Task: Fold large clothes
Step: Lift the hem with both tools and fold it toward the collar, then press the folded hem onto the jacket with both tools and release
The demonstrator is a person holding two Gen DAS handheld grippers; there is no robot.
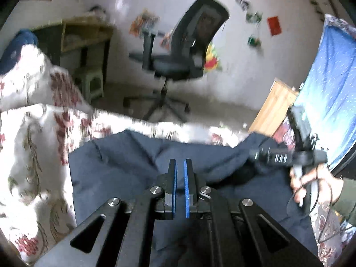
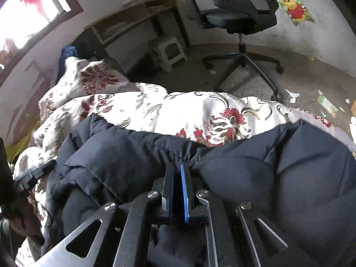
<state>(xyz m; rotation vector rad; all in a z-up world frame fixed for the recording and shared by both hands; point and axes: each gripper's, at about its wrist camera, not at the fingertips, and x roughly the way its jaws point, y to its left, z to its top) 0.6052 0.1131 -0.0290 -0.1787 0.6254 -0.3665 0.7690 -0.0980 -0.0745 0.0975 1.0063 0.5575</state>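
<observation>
Pinching navy jacket (image 2: pixel 244 166) with right gripper (image 2: pixel 178 166); left gripper (image 1: pixel 180 162) closing empty.
Blurring left view; jacket bottom cut off; showing hand (image 1: pixel 316 184) only there.

Item count: one dark jacket (image 2: pixel 222 178), one floral quilt (image 2: pixel 189 109), two hand-held grippers (image 1: pixel 180 162), one office chair (image 1: pixel 184 51), one stool (image 2: pixel 168 52), one bench (image 2: pixel 131 20), one window (image 2: pixel 33 11).

Black claw (image 1: pixel 180 162) with blue pads, silver screws; person's hand (image 1: pixel 316 184) wears an olive sleeve (image 1: pixel 347 204).

Left hand-held gripper (image 1: pixel 180 163) shut; right hand-held gripper (image 2: pixel 177 166) clamped.
</observation>
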